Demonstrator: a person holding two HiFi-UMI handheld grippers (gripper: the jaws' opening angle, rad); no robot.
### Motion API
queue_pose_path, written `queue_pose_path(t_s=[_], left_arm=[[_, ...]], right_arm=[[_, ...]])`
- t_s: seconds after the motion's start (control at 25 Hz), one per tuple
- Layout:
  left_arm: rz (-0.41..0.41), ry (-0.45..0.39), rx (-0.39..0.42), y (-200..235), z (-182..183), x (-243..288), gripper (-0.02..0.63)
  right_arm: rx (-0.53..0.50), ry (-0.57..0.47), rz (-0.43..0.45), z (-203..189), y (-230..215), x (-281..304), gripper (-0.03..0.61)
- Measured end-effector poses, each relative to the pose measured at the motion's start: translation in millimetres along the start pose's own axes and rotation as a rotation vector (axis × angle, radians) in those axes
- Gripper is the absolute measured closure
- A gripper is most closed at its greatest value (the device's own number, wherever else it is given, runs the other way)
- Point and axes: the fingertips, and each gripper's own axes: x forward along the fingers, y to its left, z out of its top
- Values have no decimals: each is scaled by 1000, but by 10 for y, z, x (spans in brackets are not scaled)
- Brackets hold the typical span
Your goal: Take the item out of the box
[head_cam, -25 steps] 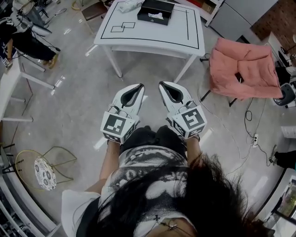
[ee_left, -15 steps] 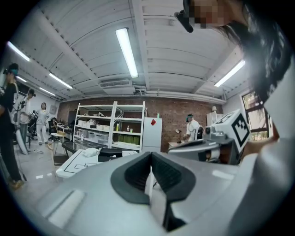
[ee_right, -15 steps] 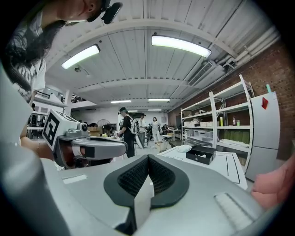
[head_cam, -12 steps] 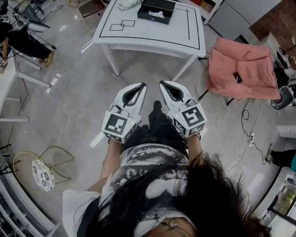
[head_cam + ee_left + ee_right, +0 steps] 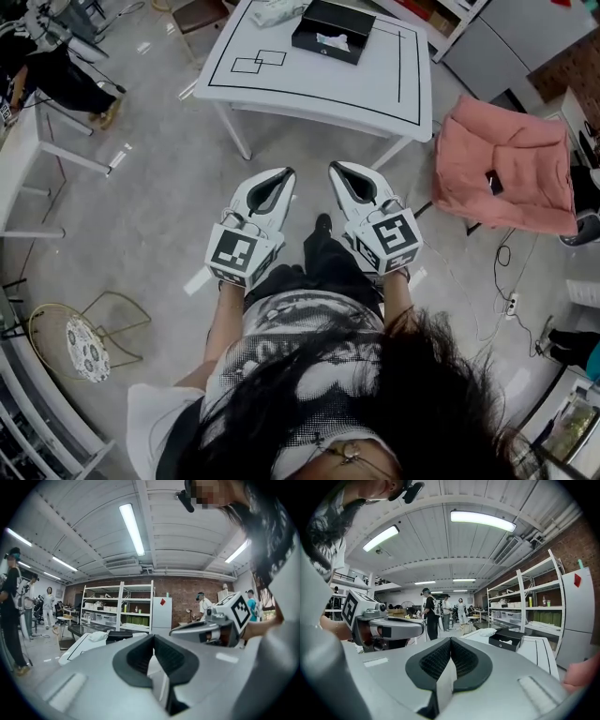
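Note:
A black open box [image 5: 333,30] stands on the white table [image 5: 375,89] at the far side, with a white item [image 5: 332,40] lying inside it. Both grippers are held side by side in front of my body, well short of the table and above the floor. The left gripper [image 5: 287,172] is shut and holds nothing. The right gripper [image 5: 335,168] is likewise shut and empty. From the right gripper view the box [image 5: 511,639] lies ahead to the right, and the left gripper [image 5: 389,627] shows beside it. In the left gripper view the box [image 5: 123,634] is ahead to the left.
A crumpled white cloth [image 5: 277,11] lies on the table left of the box. A pink padded chair [image 5: 506,159] stands right of the table, with cables [image 5: 511,281] on the floor. A white desk [image 5: 37,159] and a wire chair [image 5: 84,349] are at the left. Shelves [image 5: 117,606] and people stand behind.
The table and box have shifted right and a little nearer in the head view. Both grippers keep their place in front of the body, jaws unchanged.

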Motion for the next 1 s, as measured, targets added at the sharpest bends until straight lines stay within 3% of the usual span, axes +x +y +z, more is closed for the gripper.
queue_pose_path(t_s=[0.48,1.0], left_arm=[[57,15,20,523,255,1344,614],[81,29,35,632,346,2270,614]], right_arm=[[16,2,46,95,-1286,621,591],[29,0,88,45,-2149,932,591]])
